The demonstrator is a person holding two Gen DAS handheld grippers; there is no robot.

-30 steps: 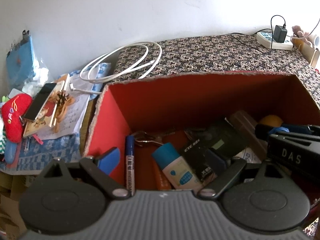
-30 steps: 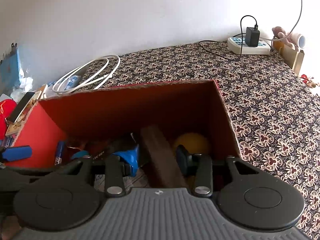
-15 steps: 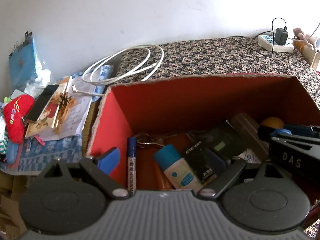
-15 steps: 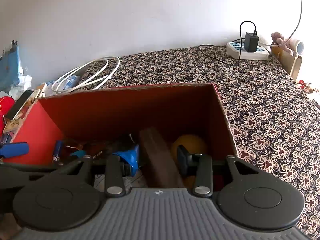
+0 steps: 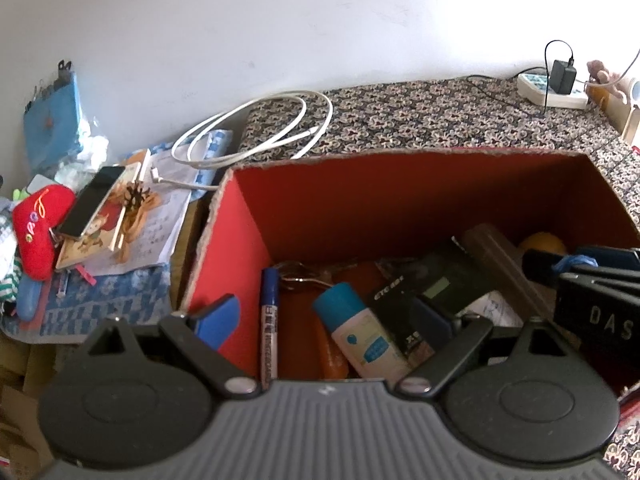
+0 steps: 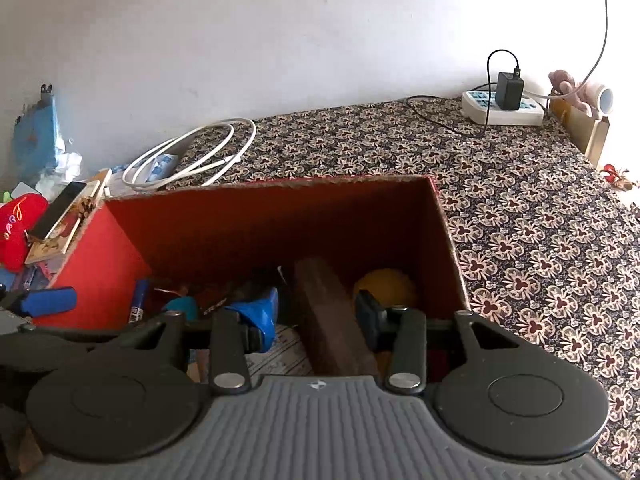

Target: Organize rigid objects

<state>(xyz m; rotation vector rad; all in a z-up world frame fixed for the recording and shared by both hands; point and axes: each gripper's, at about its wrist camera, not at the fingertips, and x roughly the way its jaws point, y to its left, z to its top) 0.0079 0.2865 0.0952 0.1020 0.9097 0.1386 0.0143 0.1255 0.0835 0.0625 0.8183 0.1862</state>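
Note:
A red cardboard box (image 5: 360, 200) holds several objects: a blue marker (image 5: 269, 320), a white bottle with a blue cap (image 5: 360, 336), a black device (image 5: 400, 312), a yellow ball (image 6: 384, 284) and a dark brown wooden block (image 6: 328, 312). My left gripper (image 5: 328, 320) hangs wide open over the box's left half, touching nothing. My right gripper (image 6: 316, 314) is inside the box's right half, its jaws opening. The block lies between its fingers, with a gap on the blue-taped side. The block's near end is hidden under the tool.
The box (image 6: 280, 220) sits on a patterned cloth (image 6: 520, 220). A coiled white cable (image 5: 256, 132) lies behind it. A power strip with a charger (image 6: 504, 108) is at the back right. Left of the box are a phone on a book (image 5: 90, 200) and a red plush (image 5: 36, 224).
Both views have shifted slightly, so the box sits a little lower in each frame. The contents of the box have not moved.

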